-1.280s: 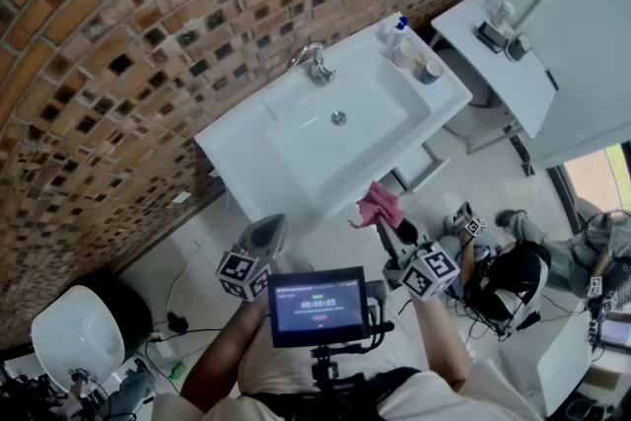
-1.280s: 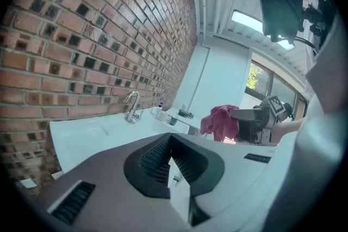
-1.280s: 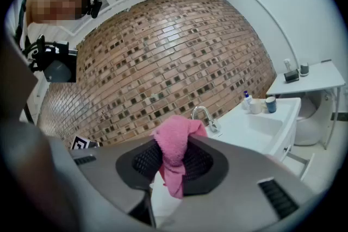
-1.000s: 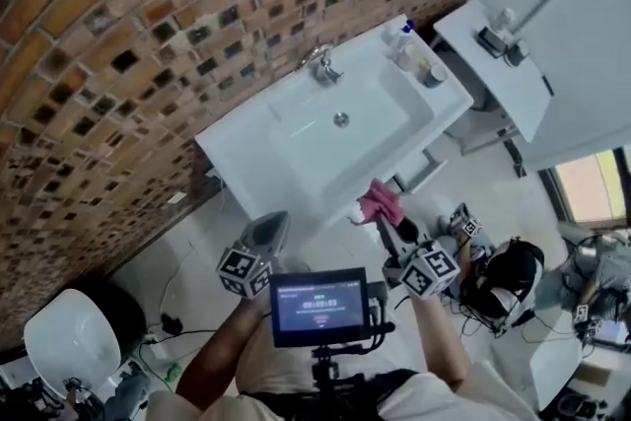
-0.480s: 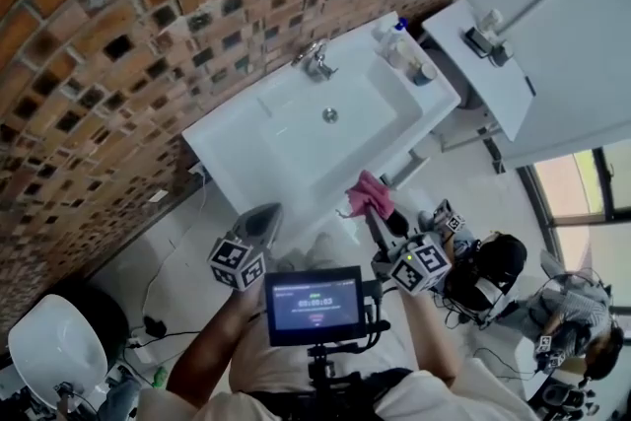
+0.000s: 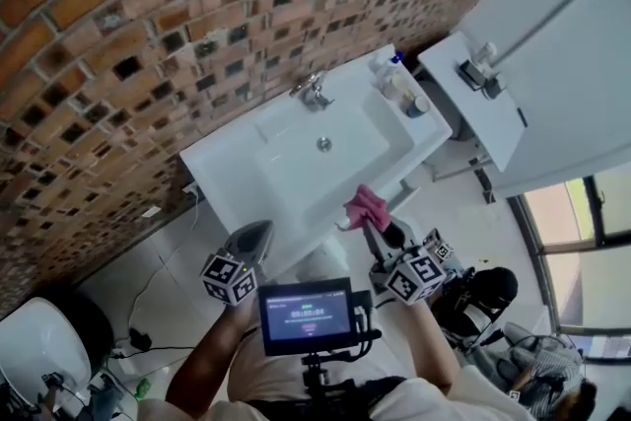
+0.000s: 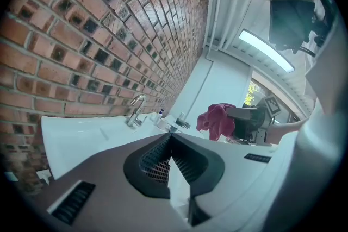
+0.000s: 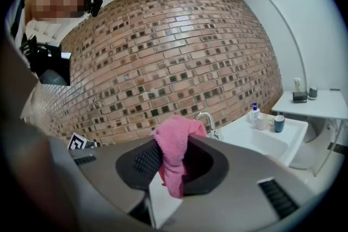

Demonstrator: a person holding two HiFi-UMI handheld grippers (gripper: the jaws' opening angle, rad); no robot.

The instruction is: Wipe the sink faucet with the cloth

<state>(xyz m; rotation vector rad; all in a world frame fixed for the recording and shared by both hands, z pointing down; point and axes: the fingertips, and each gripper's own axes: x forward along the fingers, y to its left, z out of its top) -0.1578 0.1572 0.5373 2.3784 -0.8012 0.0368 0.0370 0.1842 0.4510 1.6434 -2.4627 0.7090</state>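
Note:
The chrome faucet (image 6: pixel 314 92) stands at the back rim of the white sink (image 6: pixel 232 153), against the brick wall. My right gripper (image 6: pixel 367 224) is shut on a pink cloth (image 6: pixel 368 208), held in the air just off the sink's front edge. In the right gripper view the cloth (image 8: pixel 175 155) hangs over the jaws and the faucet (image 8: pixel 206 119) shows behind it, well apart. My left gripper (image 6: pixel 254 234) is shut on nothing, in front of the sink's left part. The left gripper view shows the faucet (image 7: pixel 136 111) far ahead and the cloth (image 7: pixel 216 119) to the right.
A soap bottle (image 6: pixel 391 66) and cups (image 6: pixel 416 105) stand on the sink's right rim. A white shelf (image 6: pixel 493 118) with small items juts out to the right. A white bowl (image 6: pixel 39 345) sits on the floor at lower left, with cables nearby.
The head view has shifted and the sink now sits a little left and higher in it. Both grippers keep their places in front of the sink, the cloth still held.

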